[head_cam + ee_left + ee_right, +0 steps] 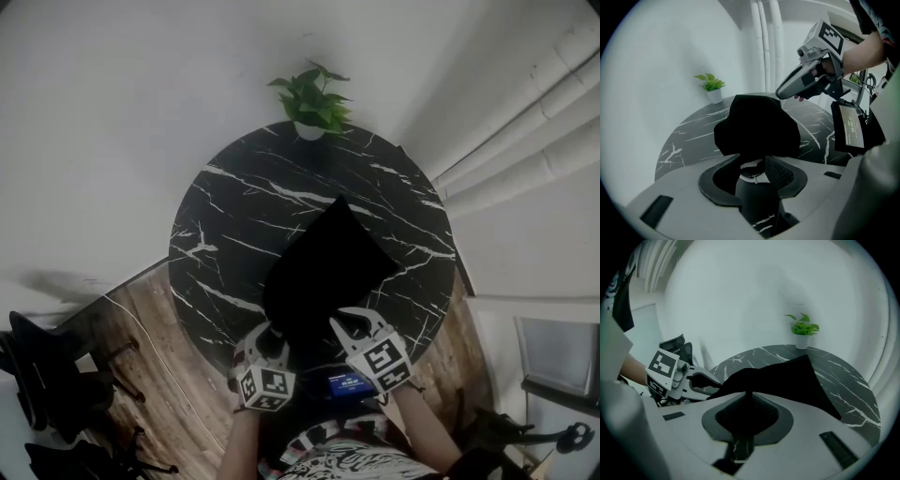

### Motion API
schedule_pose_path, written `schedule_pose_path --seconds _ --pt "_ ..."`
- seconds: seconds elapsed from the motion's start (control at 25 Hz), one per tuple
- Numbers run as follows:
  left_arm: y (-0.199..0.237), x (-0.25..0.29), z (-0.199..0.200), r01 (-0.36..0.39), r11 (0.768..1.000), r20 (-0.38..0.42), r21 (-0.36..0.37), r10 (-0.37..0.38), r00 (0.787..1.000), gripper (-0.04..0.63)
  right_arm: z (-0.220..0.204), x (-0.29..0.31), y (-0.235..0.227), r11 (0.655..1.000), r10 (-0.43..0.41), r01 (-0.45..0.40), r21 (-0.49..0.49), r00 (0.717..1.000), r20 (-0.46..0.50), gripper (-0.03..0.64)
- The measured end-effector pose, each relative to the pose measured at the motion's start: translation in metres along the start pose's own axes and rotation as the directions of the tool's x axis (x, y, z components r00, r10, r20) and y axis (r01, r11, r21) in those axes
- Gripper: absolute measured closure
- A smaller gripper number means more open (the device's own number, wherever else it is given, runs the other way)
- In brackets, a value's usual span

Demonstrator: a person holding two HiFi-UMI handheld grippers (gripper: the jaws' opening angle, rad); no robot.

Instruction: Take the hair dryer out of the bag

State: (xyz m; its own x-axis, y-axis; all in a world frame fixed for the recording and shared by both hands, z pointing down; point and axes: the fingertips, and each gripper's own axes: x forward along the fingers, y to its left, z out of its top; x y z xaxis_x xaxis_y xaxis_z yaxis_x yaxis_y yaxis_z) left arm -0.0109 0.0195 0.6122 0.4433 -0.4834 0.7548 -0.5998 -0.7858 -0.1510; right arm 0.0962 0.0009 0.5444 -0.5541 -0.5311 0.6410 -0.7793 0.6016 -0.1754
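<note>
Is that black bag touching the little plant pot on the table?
Apart. The head view shows a stretch of bare marble table between the bag and the pot.

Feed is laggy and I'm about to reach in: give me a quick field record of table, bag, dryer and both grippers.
table: round, black marble
bag: black, on the table, near edge by both grippers
hair dryer: not visible
plant: potted, at the table's far edge
left gripper: jaws apart at the bag's near edge; grip unclear
right gripper: jaws together, tips at the bag's edge
</note>
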Motion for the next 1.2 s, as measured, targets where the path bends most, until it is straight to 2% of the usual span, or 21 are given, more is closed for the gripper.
schedule_pose_path --seconds 0.12,0.2,0.36,0.52,0.64,0.68,0.72,0.88,1.0,1.2 --pt "0.000 0.000 0.015 -0.006 1.000 0.030 0.026 0.005 1.000 0.439 0.010 0.009 0.028 0.994 0.114 -0.114 -0.003 0.993 -0.016 0.573" --pt "-0.002 -0.001 0.024 -0.012 0.999 0.049 0.050 0.009 0.999 0.439 0.012 0.017 0.045 0.985 0.172 -0.172 -0.002 0.984 -0.038 0.501" --pt "-0.009 0.000 0.032 -0.008 0.994 0.065 0.107 0.001 0.998 0.433 0.006 0.040 0.061 0.977 0.213 -0.213 0.009 0.972 -0.100 0.463" --pt "-0.018 -0.001 0.033 0.007 0.980 0.059 0.197 -0.019 0.998 0.419 -0.005 0.060 0.060 0.973 0.230 -0.226 0.042 0.952 -0.203 0.463" --pt "-0.023 -0.005 0.036 0.011 0.967 0.052 0.254 -0.025 0.998 0.409 -0.013 0.068 0.058 0.972 0.231 -0.234 0.023 0.932 -0.281 0.466" --pt "-0.024 -0.008 0.037 0.011 0.965 0.054 0.261 -0.026 0.998 0.408 -0.014 0.069 0.057 0.973 0.221 -0.229 0.010 0.930 -0.294 0.509" --pt "-0.025 -0.009 0.038 0.012 0.964 0.059 0.264 -0.028 0.998 0.408 -0.014 0.070 0.056 0.975 0.210 -0.221 -0.002 0.930 -0.301 0.591" --pt "-0.024 -0.012 0.037 0.026 0.969 0.074 0.248 -0.046 0.996 0.408 -0.015 0.070 0.045 0.985 0.164 -0.170 0.004 0.945 -0.284 0.594" --pt "-0.015 -0.011 0.023 0.059 0.984 0.063 0.171 -0.071 0.996 0.388 -0.007 0.066 0.033 0.992 0.126 -0.121 0.037 0.962 -0.242 0.594" --pt "0.001 -0.007 0.011 0.099 0.992 0.035 0.084 -0.102 0.994 0.387 0.003 0.054 0.018 0.997 0.069 -0.058 0.059 0.979 -0.192 0.594"
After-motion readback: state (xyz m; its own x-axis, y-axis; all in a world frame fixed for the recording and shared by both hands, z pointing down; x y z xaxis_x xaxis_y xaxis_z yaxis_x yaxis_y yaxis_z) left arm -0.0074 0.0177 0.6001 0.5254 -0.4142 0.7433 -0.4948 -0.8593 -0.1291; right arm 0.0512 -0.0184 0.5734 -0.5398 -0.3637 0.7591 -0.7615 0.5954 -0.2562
